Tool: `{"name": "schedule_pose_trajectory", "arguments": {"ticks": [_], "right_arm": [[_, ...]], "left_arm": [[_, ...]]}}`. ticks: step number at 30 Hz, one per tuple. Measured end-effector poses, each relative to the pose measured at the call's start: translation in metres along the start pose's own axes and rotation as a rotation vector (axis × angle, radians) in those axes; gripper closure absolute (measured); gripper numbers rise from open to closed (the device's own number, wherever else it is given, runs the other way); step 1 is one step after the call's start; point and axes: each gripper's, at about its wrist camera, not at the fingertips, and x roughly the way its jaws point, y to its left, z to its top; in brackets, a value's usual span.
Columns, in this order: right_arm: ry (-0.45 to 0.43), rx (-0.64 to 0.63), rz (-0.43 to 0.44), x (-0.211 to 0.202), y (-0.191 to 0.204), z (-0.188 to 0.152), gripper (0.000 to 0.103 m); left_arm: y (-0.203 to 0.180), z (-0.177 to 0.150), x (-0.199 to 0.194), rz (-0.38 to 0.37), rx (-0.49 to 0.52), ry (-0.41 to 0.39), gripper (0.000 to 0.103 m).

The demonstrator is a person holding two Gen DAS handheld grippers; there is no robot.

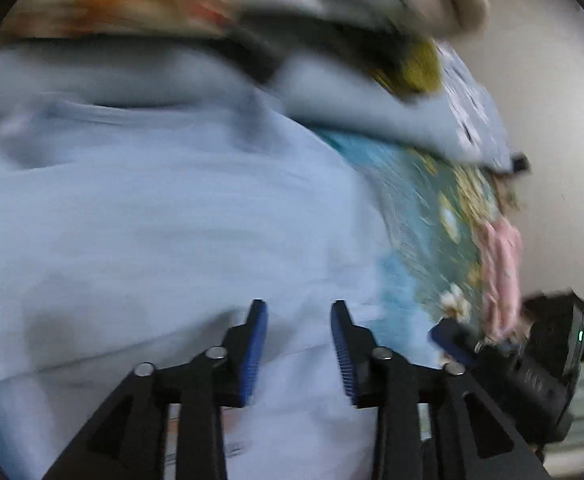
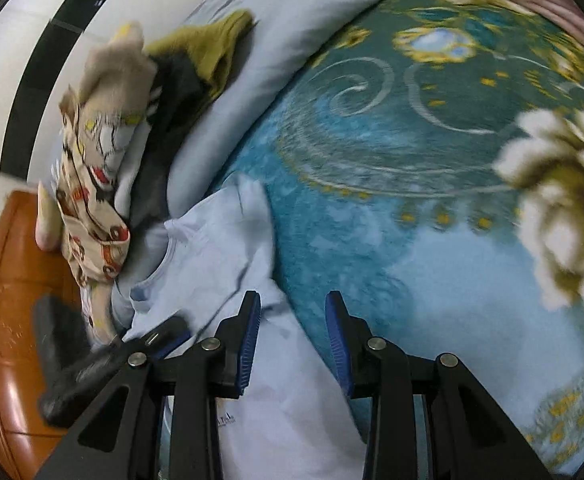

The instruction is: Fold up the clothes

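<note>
Left wrist view: my left gripper (image 1: 299,344) stands with its blue-padded jaws apart and nothing between them, poised over the pale blue T-shirt (image 1: 163,208) that fills the centre and left of the frame. The picture is blurred. At lower right my right gripper (image 1: 458,346) shows as a dark body with one blue pad; its jaw state cannot be read here. The teal floral blanket (image 1: 432,208) runs down the right side, with a pink cloth (image 1: 500,268) at its far edge.

Right wrist view: my right gripper (image 2: 293,340) is likewise spread, holding nothing; its left pad lies over the T-shirt (image 2: 219,248), its right pad over the blanket (image 2: 392,152). The shirt occupies the lower centre-left, neckline toward the left, with small printed lettering near the bottom edge. My left gripper (image 2: 159,334) enters at lower left, blurred, just beside the shirt. In the upper left, a heap of clothes rests on a light blue flowered pillow (image 2: 283,28): an olive garment (image 2: 211,46), a black garment (image 2: 175,80) and a beige patterned garment (image 2: 91,184). An orange wooden surface (image 2: 7,300) borders the left edge.
</note>
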Motion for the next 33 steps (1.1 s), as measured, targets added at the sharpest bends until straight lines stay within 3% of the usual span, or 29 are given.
{"name": "schedule_pose_trajectory", "arguments": {"ticks": [3,5,6,10,14,16,17,20,23,28,29,33], "right_arm": [[0.022,-0.059,-0.013,0.020,0.019,0.013,0.067],[0.030,-0.095,-0.047,0.033,0.028,0.024,0.054],[0.036,-0.108,-0.065,0.040,0.032,0.029,0.053],[0.055,0.003,-0.127,0.062,0.015,0.051,0.053],[0.081,0.091,-0.113,0.077,0.007,0.059,0.051],[0.083,0.063,-0.076,0.077,0.015,0.061,0.075],[0.095,0.049,-0.081,0.078,0.019,0.062,0.095],[0.122,-0.031,-0.081,0.076,0.033,0.064,0.101],[0.109,-0.096,-0.042,0.061,0.046,0.061,0.102],[0.010,-0.052,0.150,0.008,0.037,0.049,0.102],[0.009,-0.042,0.148,0.007,0.031,0.045,0.102],[0.117,-0.033,-0.008,0.045,0.003,0.026,0.102]], "left_arm": [[0.046,-0.008,-0.037,0.111,-0.058,-0.094,0.061],[0.076,-0.016,-0.051,0.175,-0.102,-0.109,0.061],[0.087,-0.021,-0.058,0.198,-0.111,-0.112,0.061],[0.115,-0.043,-0.075,0.256,-0.113,-0.126,0.061],[0.128,-0.053,-0.067,0.282,-0.111,-0.092,0.058],[0.129,-0.055,-0.060,0.288,-0.107,-0.082,0.058],[0.128,-0.056,-0.057,0.291,-0.104,-0.081,0.058],[0.123,-0.058,-0.054,0.324,-0.089,-0.119,0.058],[0.127,-0.058,-0.059,0.338,-0.150,-0.179,0.058],[0.142,-0.063,-0.073,0.293,-0.249,-0.234,0.058],[0.146,-0.065,-0.074,0.281,-0.264,-0.238,0.057],[0.157,-0.068,-0.077,0.220,-0.341,-0.238,0.057]]}}
